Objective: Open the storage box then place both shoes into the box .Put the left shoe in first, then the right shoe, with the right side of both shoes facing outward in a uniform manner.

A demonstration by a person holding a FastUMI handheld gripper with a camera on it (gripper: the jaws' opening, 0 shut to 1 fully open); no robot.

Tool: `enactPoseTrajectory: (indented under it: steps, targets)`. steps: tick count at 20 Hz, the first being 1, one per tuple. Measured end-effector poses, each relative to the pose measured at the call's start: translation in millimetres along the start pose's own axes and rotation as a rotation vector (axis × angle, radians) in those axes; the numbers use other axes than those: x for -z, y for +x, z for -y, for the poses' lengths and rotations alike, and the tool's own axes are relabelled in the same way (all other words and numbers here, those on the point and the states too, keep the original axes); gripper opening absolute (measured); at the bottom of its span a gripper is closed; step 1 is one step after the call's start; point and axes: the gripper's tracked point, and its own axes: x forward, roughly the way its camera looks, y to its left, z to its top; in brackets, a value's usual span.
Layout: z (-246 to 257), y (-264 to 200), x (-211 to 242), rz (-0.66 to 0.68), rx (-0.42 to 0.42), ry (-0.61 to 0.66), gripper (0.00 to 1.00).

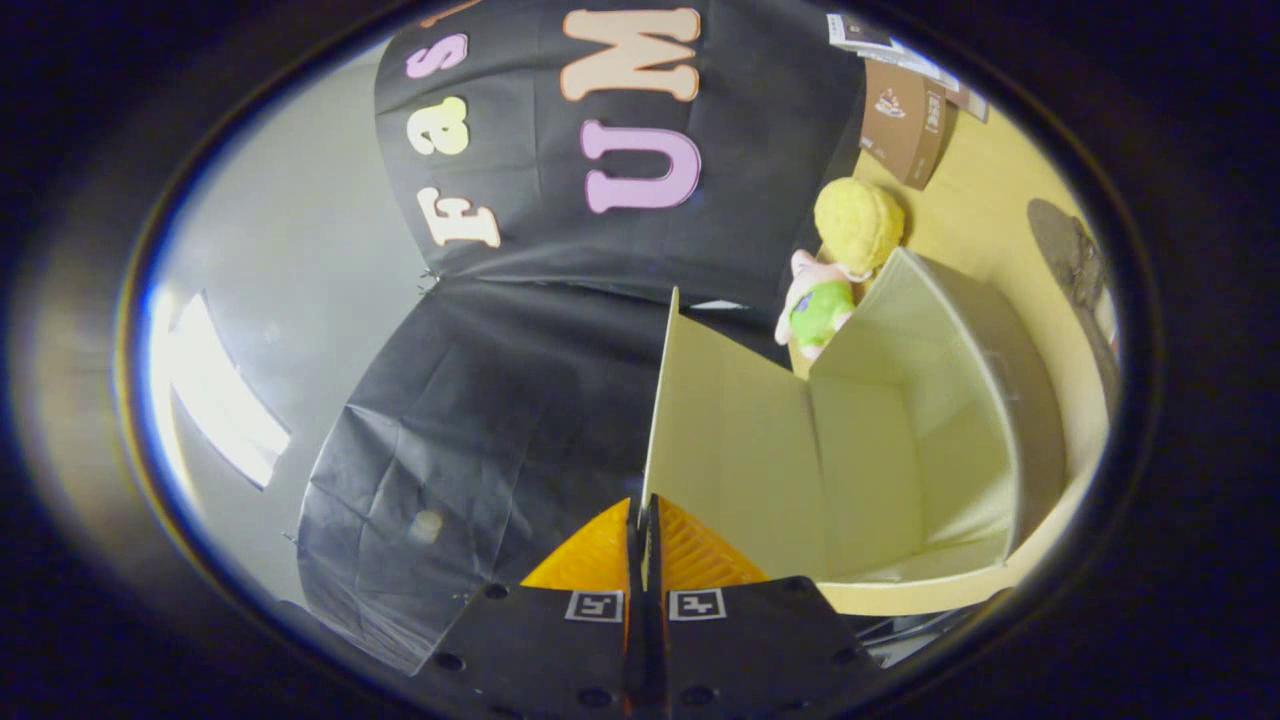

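Orange fingers (610,555) of the gripper (643,545) pinch the lid (725,440) edge, nearly closed. At 3 o'clock the box (930,450) gapes open, seemingly empty; a doll (835,285) sits beyond at 1. Both shoes remain to load.

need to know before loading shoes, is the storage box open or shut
Open: the gripper is shut on the storage box lid's edge, swung up, showing a bare interior.

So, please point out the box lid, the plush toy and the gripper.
box lid (735,440): gripper view, inner face.
plush toy (822,310): gripper view, green body.
gripper (640,520): gripper view, fingertips pinching the lid's edge.
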Motion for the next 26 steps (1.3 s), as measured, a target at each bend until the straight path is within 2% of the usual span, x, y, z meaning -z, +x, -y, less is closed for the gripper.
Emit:
enactPoseTrajectory:
  steps: [5, 10, 14, 17, 20, 26]
  targets:
    - [-16.6, 53.8, 44.2, -0.094, 0.001, -0.022, 0.03]
    - [-6.9, 96.8, 99.2, -0.205, 0.035, -0.020, 0.03]
    - [2.0, 105.0, 116.9, -0.232, 0.057, -0.049, 0.03]
    - [7.0, 103.1, 117.3, -0.251, 0.055, -0.069, 0.09]
    - [17.1, 89.6, 106.2, -0.242, 0.091, -0.145, 0.39]
    - [48.3, 49.9, 30.3, -0.086, 0.241, -0.334, 0.99]
